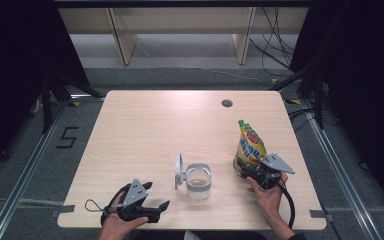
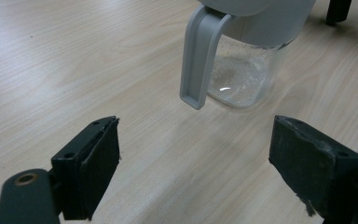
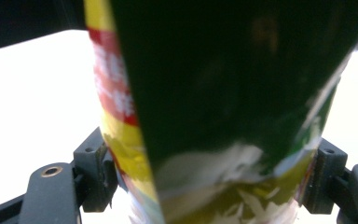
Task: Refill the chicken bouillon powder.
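Observation:
A clear plastic jar (image 1: 199, 181) with a grey rim stands near the table's front middle, its grey flip lid (image 1: 179, 171) hinged open to the left; a little pale powder lies in its bottom (image 2: 235, 81). My left gripper (image 1: 156, 207) rests open at the front left, jaws pointing at the jar with bare wood between them (image 2: 193, 175). A yellow and green snack bag (image 1: 249, 146) stands upright at the right, and my right gripper (image 1: 245, 172) is shut on its lower part. In the right gripper view the bag (image 3: 223, 116) sits squeezed between both jaws.
The wooden table (image 1: 145, 125) has a round cable hole (image 1: 227, 103) near its far edge. Wooden shelving legs and loose cables lie on the floor beyond the table.

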`<state>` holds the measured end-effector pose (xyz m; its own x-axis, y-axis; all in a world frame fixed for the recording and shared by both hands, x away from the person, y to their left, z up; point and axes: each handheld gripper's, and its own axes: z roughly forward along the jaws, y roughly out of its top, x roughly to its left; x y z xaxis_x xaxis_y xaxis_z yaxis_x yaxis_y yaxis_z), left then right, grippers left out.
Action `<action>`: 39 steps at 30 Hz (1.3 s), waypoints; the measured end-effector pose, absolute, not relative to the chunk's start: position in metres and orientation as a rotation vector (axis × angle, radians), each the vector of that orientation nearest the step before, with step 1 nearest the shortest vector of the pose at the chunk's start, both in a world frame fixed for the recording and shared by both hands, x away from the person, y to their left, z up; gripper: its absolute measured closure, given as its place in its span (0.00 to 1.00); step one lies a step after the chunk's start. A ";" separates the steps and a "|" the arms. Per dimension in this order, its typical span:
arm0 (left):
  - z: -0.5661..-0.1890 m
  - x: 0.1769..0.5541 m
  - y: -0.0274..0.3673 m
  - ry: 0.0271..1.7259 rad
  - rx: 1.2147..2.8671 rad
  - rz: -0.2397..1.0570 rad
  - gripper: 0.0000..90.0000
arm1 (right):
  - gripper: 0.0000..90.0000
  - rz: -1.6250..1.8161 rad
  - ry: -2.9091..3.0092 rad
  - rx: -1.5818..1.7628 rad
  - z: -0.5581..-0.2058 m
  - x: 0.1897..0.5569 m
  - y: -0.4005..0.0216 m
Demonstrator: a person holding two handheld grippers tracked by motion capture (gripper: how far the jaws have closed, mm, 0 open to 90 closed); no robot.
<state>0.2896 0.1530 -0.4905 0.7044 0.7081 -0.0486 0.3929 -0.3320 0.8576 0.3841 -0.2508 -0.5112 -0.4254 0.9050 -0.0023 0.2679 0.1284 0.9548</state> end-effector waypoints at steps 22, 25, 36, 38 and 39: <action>-0.491 0.291 0.155 0.850 1.959 0.426 0.18 | 0.29 1.085 1.905 0.743 -0.472 0.342 -0.247; -0.492 0.290 0.155 0.850 1.966 0.424 0.18 | 0.30 1.041 1.927 0.696 -0.469 0.333 -0.247; -0.492 0.292 0.156 0.849 1.976 0.434 0.18 | 0.30 0.802 1.944 0.411 -0.460 0.308 -0.227; -0.492 0.292 0.156 0.850 1.978 0.435 0.18 | 0.30 0.747 1.938 0.360 -0.460 0.305 -0.225; -0.492 0.291 0.156 0.848 1.975 0.432 0.18 | 0.30 0.719 1.934 0.340 -0.460 0.304 -0.224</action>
<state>0.2915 0.1558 -0.4921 0.7016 0.7118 -0.0338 0.3912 -0.3451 0.8531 0.3042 -0.2239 -0.4604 -0.4578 0.5235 -0.7186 -0.0727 0.7835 0.6171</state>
